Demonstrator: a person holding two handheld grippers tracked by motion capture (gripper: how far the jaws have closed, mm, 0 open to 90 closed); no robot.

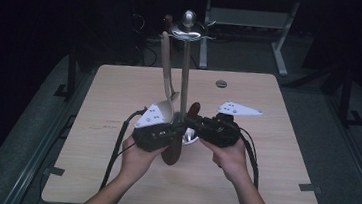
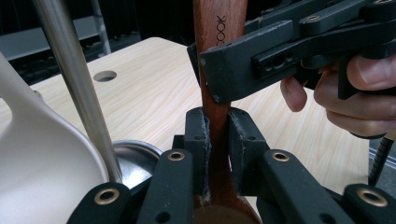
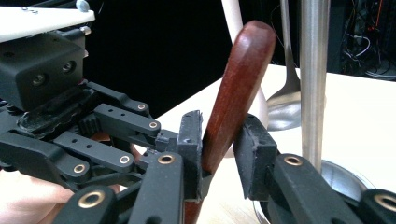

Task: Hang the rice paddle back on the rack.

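Beside the tall steel utensil stand (image 1: 185, 77), my left hand-held gripper (image 2: 217, 140) clamps the dark-brown wooden spoon (image 2: 215, 60) upright so my right hand-held gripper (image 3: 219, 149), jaws narrowed but slightly apart, can take its handle.

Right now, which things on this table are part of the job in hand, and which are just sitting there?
In the job:
- dark wooden spoon, clamped in the left gripper
- right gripper, jaws around the spoon's handle, one pad not yet touching
- steel utensil stand, right beside the spoon

Just there:
- cream spoon and metal spoon on the stand
- table
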